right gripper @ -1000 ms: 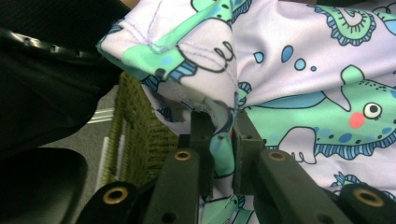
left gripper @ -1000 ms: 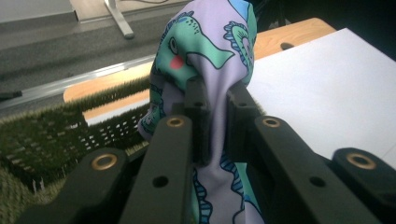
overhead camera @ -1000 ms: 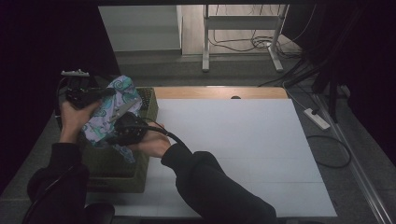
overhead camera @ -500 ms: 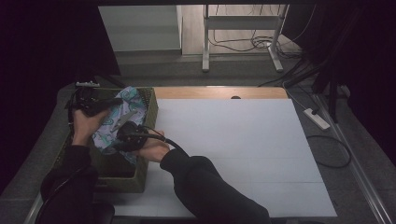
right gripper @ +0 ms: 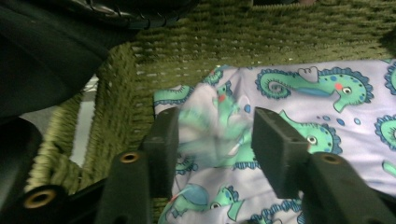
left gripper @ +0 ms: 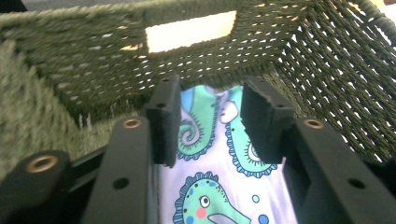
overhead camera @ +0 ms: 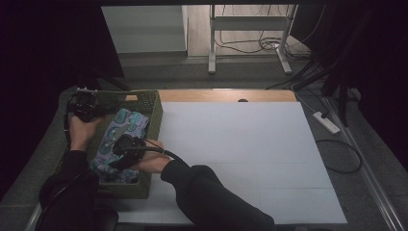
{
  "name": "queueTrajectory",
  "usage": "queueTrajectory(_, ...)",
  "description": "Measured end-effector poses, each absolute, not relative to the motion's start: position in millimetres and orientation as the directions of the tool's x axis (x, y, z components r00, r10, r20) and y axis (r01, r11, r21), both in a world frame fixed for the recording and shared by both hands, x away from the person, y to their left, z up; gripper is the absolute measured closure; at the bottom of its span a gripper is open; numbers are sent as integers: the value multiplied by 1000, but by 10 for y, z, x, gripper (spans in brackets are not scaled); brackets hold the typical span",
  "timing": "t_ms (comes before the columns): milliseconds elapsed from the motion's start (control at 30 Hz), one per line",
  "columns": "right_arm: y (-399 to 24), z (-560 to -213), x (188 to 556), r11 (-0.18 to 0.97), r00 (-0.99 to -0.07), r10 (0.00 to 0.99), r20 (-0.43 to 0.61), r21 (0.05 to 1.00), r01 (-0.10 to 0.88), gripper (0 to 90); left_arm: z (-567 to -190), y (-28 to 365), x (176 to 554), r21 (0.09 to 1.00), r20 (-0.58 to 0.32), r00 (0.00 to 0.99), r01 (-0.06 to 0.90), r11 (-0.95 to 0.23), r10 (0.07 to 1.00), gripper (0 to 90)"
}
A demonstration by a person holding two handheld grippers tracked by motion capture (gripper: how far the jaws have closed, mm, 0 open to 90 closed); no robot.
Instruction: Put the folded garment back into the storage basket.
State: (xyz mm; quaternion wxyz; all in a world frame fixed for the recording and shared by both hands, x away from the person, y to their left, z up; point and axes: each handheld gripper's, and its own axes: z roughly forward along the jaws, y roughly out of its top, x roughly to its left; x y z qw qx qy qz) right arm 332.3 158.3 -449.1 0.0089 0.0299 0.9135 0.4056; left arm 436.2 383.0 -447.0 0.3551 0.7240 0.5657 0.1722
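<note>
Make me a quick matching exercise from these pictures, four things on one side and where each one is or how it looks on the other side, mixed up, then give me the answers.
Things:
1. seahorse-print cloth
2. woven basket
3. left gripper
4. white table top

Descriptions:
A. olive green, at the table's left end
B. bare, to the right of the basket
C. lilac, lying inside the basket
D. jaws apart, over the cloth near the basket's far wall

Pairs: 1-C, 2-A, 3-D, 4-B

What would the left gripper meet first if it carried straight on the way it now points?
Probably the seahorse-print cloth lying between its open fingers, then the woven basket's end wall beyond it; depth is hard to judge.
</note>
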Motion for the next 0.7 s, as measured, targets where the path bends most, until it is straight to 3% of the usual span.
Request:
queueTrajectory(333,1404,-4380,3424,635,-990,109,84,761,135,423,-4390,3825,4323,710,-167,307,697,-102,937,401)
queueTrajectory(700,1165,-4313,3462,620,-983,158,97,765,175,266,-4317,3768,4218,718,-186,329,689,-101,926,229)
